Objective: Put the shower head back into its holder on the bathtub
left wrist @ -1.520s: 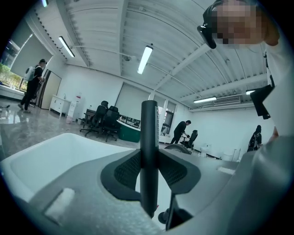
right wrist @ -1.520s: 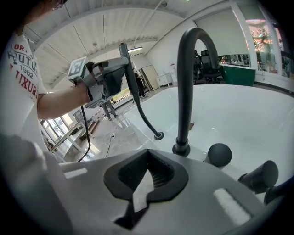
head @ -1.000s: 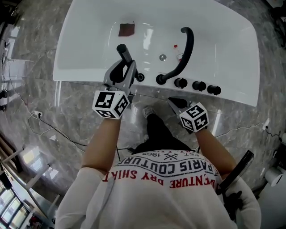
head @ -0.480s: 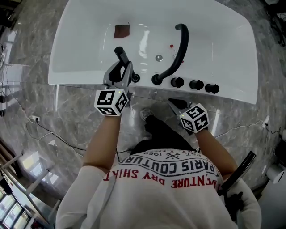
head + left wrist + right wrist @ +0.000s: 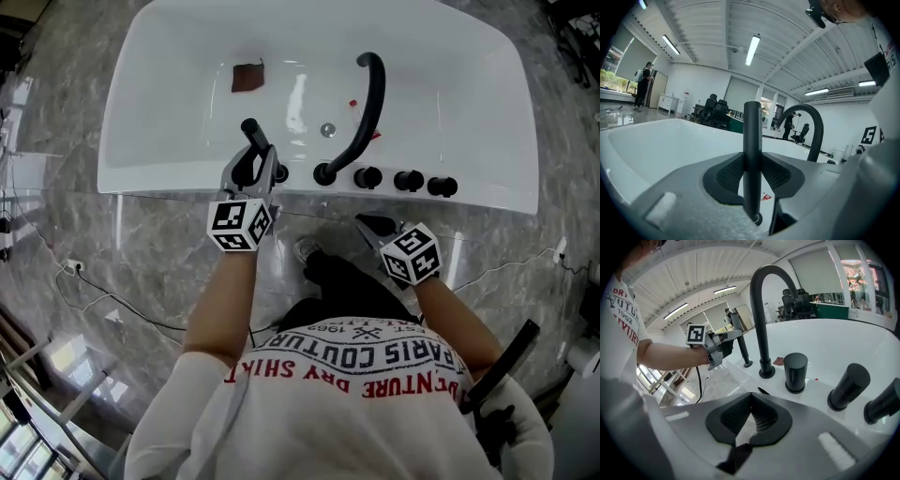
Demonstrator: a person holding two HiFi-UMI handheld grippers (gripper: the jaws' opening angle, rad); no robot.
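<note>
**A:** What were the left tongs (image 5: 752, 161) doing?

**B:** They were clamped on the shower head (image 5: 752, 126), with a pad on either side of it. It was a slim, matt-black stick held upright. Its lower end met the round black holder (image 5: 280, 173) on the bathtub (image 5: 169, 112) rim, just beside the spout (image 5: 364, 108), on the side away from the three knobs (image 5: 408, 180). I couldn't tell whether it was fully seated.

**A:** And the right tongs (image 5: 750, 404)?

**B:** Their jaws were together with nothing between them. They hung off the tub's edge on the person's side of the spout, near the knobs.

**A:** Was there any writing?

**B:** Only on the person's shirt (image 5: 366, 361). It had white capitals reading "PARIS COUTUR" on a black band, with red letters including "DRY SHIR" beside them. The rest ran out of sight.

**A:** What about the surface?

**B:** The tub was glossy white and the spout was a tall black arch. Beyond the spout, in the basin, lay a small metal drain (image 5: 327, 130), and farther off was a brown patch (image 5: 247, 78). On the person's side of the spout the floor (image 5: 141, 244) was grey marbled tile, with thin cables (image 5: 122, 277) trailing across it.

**A:** And the room?

**B:** It was a big hall. A ribbed ceiling (image 5: 703, 28) carried strip lights (image 5: 753, 50), and black office chairs (image 5: 715, 110) stood far behind the spout.
</note>
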